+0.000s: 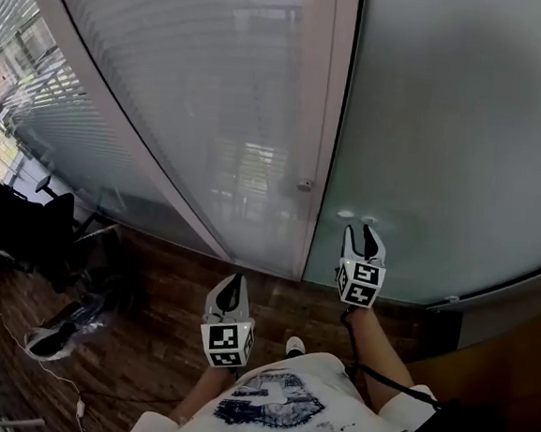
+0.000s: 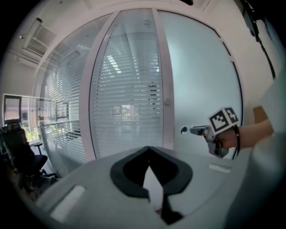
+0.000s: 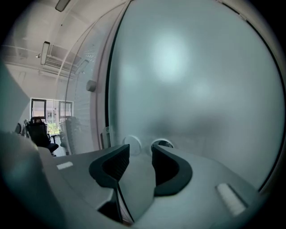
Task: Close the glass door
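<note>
The frosted glass door (image 1: 447, 132) fills the right half of the head view, and its edge lies along a pale upright frame (image 1: 321, 121). My right gripper (image 1: 363, 234) is up close to the pane, just below two small round fittings (image 1: 346, 213). In the right gripper view the right gripper (image 3: 140, 150) is open with nothing between its pads, and the two fittings (image 3: 161, 144) sit right ahead of the tips. My left gripper (image 1: 231, 288) hangs lower and further left, back from the glass. Its jaws (image 2: 149, 150) meet at the tip, empty.
Left of the frame runs glass with slatted blinds (image 1: 187, 90). A small round knob (image 1: 303, 184) sits on the frame. A dark office chair (image 1: 16, 221) and a plastic-wrapped bundle (image 1: 58, 333) stand on the wooden floor (image 1: 148, 322) at left, with thin cables nearby.
</note>
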Demonstrator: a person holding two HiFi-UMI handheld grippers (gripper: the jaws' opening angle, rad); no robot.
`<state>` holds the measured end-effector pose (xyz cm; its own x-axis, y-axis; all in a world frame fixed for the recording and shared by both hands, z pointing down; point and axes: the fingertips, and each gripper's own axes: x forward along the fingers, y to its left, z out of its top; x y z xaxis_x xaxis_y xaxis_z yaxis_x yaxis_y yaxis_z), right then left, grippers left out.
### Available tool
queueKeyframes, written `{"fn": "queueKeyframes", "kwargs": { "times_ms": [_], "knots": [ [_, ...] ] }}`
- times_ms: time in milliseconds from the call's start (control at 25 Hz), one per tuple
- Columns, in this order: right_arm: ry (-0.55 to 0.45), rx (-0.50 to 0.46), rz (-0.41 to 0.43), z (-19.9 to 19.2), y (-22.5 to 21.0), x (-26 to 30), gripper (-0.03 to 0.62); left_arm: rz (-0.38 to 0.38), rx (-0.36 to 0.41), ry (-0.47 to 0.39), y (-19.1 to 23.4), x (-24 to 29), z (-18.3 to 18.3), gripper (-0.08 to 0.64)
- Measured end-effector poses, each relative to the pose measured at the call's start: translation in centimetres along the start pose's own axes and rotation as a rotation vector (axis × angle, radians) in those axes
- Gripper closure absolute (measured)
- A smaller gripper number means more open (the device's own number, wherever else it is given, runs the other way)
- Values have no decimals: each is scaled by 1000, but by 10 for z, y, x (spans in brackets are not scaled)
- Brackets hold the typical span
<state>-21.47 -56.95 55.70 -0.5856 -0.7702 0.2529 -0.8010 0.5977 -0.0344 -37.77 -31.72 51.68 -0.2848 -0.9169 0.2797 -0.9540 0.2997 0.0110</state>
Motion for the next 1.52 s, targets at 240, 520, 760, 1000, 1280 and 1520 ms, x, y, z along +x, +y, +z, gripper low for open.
{"fn": "queueKeyframes", "kwargs": {
  "times_ms": [240, 520, 760, 1000, 1280, 1520],
  "knots": [
    [-7, -29, 32, -2, 17, -50, 512, -46, 13, -20, -12, -34, 0, 558],
    [-1, -64, 38, -26, 34, -112, 561, -90, 18, -22, -20, -75, -19, 557],
    [4, -86, 35, -40, 42, -166, 583, -134, 42, -48, -32, -113, -20, 557],
    [-12, -88, 27, -46, 51, -211, 584, -156, 56, -42, -40, -149, -31, 557],
    [-1, -92, 27, -58, 62, -260, 584, -206, 51, -28, -58, -178, -49, 557],
    [-14, -118, 36, -56, 68, -305, 584, -265, 51, -10, -79, -193, -66, 557]
  ]
}}
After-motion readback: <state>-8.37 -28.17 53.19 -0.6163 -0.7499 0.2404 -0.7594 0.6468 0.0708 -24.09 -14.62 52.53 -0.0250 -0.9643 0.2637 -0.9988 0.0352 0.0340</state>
